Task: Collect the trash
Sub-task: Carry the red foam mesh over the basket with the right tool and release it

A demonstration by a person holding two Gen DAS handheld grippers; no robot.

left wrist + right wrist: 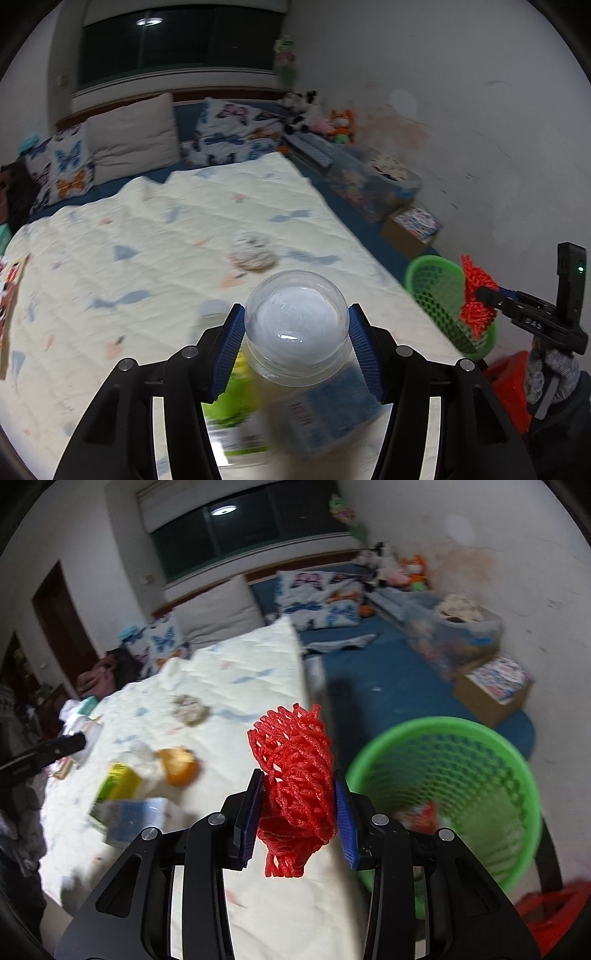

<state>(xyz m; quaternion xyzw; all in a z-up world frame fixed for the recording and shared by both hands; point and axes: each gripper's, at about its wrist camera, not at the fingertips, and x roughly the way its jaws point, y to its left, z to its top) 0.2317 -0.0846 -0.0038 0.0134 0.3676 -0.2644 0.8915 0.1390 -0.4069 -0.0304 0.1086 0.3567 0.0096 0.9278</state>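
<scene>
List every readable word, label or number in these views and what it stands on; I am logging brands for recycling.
"MEN": raised letters on the base of the clear plastic bottle held in the left gripper; further letters are illegible.
"DAS": white letters on the black right gripper body, in the left wrist view.
Blue-and-white bottle label: print blurred, unreadable.
Green-and-yellow carton: print blurred, unreadable.

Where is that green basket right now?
The green basket stands on the floor beside the bed's right edge, at the right of both views, just right of the red foam net held in the right gripper's jaws.
</scene>
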